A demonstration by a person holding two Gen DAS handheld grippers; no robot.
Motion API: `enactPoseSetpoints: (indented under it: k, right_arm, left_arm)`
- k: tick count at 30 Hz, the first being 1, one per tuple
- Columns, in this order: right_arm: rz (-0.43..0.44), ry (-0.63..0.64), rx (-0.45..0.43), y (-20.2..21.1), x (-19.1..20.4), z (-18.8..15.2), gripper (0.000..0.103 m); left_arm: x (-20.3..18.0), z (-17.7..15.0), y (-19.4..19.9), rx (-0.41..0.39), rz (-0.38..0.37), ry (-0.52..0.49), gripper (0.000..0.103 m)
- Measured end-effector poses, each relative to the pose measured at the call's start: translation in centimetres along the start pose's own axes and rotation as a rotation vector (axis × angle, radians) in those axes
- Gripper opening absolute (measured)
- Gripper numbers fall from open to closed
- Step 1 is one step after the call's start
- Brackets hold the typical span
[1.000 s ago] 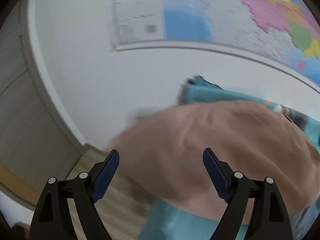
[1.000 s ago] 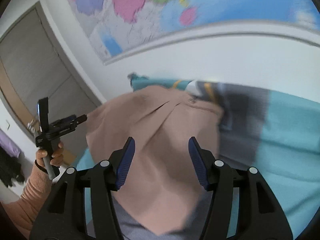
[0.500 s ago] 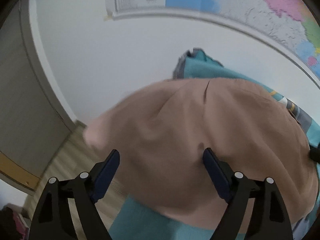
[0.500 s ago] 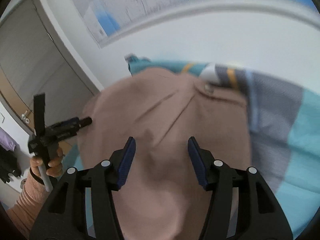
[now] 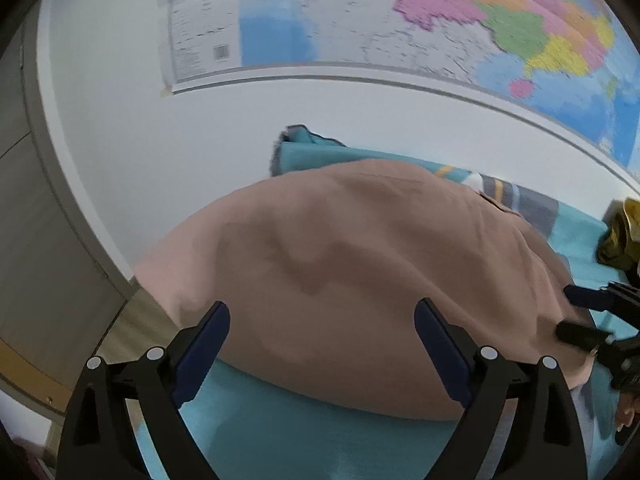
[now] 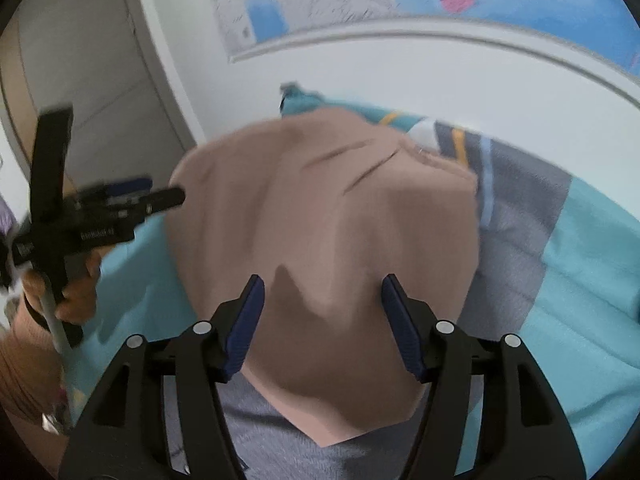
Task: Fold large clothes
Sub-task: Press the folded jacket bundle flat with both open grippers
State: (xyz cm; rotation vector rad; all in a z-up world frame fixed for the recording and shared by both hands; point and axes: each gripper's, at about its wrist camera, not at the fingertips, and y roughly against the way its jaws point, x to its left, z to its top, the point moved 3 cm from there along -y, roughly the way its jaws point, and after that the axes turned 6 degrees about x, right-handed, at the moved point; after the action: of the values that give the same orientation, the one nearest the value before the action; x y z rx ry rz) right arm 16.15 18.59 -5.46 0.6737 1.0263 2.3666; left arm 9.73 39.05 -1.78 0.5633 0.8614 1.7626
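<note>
A large tan garment point(image 5: 360, 264) lies spread on a teal bed cover point(image 5: 304, 432), with soft creases across it. My left gripper point(image 5: 322, 340) hovers over the garment's near edge, its jaws wide and still opening, with nothing pressed between the pads. My right gripper point(image 6: 323, 320) hangs over the garment point(image 6: 328, 220) near a pointed corner. Its jaws are also opening and grip no cloth. In the right wrist view the left gripper point(image 6: 160, 198) shows by the garment's left edge, held by a hand point(image 6: 76, 292). The right gripper's fingers point(image 5: 580, 332) show at the left view's right edge.
A grey striped blanket point(image 6: 520, 220) lies under and right of the garment. An olive and yellow bundle of cloth point(image 5: 620, 236) sits at the far right. A white wall with a map point(image 5: 440, 20) stands behind the bed. A door point(image 6: 80, 60) and wooden floor point(image 5: 132, 324) are at the left.
The garment has settled flatter on the bed. Both grippers' jaws have widened. The left gripper has swung sideways and now sits nearer the garment's left edge.
</note>
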Motion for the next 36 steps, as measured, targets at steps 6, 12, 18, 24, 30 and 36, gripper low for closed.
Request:
enactPoseSetpoints:
  k: [6, 12, 18, 24, 30, 36]
  right_arm:
    - [0.011, -0.026, 0.054, -1.3, -0.8, -0.3, 0.065]
    - [0.024, -0.045, -0.047, 1.1, -1.3, 2.9, 0.065]
    - [-0.018, -0.148, 0.018, -3.0, -3.9, 6.1, 0.064]
    - [0.012, -0.176, 0.028, -3.0, -4.4, 5.6, 0.064]
    - [0.052, -0.08, -0.036, 2.0, -2.3, 2.2, 0.064]
    - [0.042, -0.071, 0.069, 0.0, -1.8, -1.0, 0.062]
  left_arm:
    - [-1.3, -0.5, -1.4, 0.033, -0.019, -0.017, 0.09]
    - [-1.5, -0.6, -2.8, 0.058, 0.006, -0.015, 0.09]
    - [-0.8, -0.8, -5.3, 0.135, 0.015, 0.036, 0.093]
    - [-0.8, -1.0, -4.8, 0.124, 0.027, 0.028, 0.093]
    - [-2.0, -1.9, -2.2, 0.045, -0.009, -0.026, 0.093]
    - [-4.0, -3.4, -3.7, 0.093, -0.028, -0.066, 0.093]
